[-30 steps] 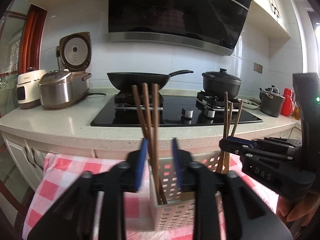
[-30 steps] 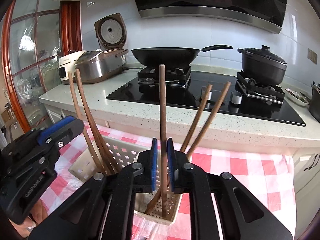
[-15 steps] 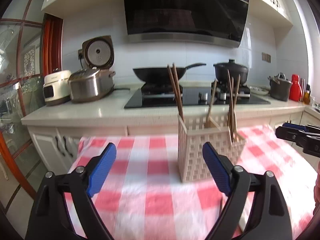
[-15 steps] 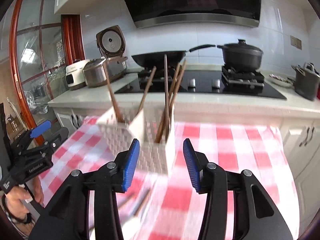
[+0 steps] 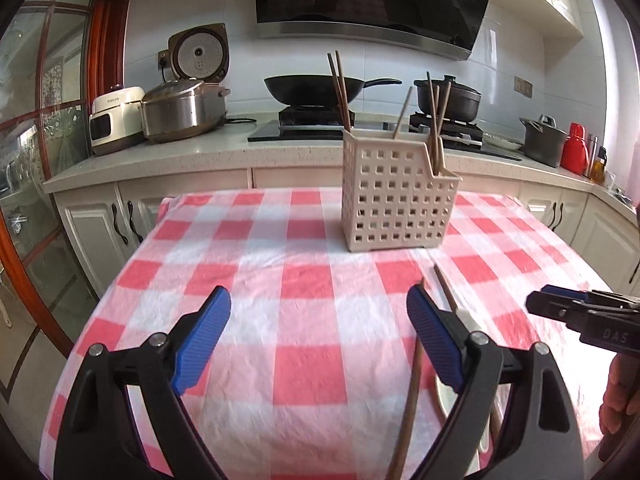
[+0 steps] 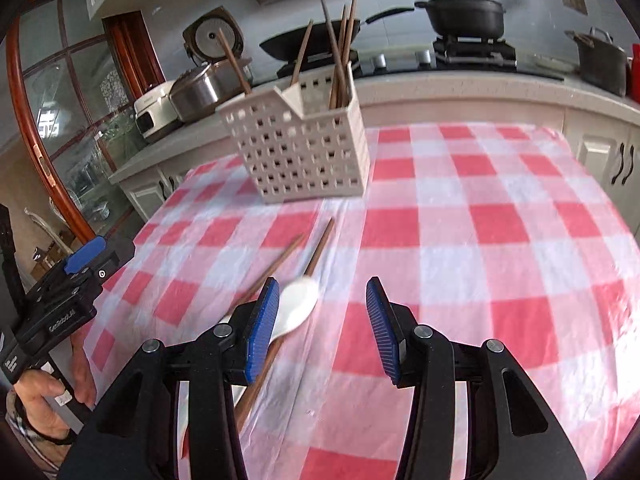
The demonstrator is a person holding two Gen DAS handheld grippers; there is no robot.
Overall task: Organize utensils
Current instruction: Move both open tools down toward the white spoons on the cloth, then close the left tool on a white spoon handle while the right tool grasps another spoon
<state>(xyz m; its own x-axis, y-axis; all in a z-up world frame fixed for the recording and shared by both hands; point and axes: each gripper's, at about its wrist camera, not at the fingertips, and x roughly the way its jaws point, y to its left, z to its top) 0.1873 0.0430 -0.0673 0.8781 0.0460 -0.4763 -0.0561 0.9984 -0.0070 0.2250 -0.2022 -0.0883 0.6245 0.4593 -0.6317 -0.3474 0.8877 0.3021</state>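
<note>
**Two empty hand-held grippers over loose utensils on a checked worktop**

A kitchen: hob, wok and pots line the back counter. In front, a worktop (image 5: pixel 304 288) under a red-and-white checked cloth carries a perforated cream basket (image 5: pixel 394 196) already holding upright chopsticks. Two loose chopsticks (image 6: pixel 316 252) and a white spoon (image 6: pixel 298 306) lie near the front. The left hand-held gripper (image 5: pixel 318 336) and right hand-held gripper (image 6: pixel 322 326) are both wide open, holding nothing. Likely risks: thin sticks may roll or slip when pinched, wrinkled cloth may drag, and a nudge could tip the light basket.
</note>
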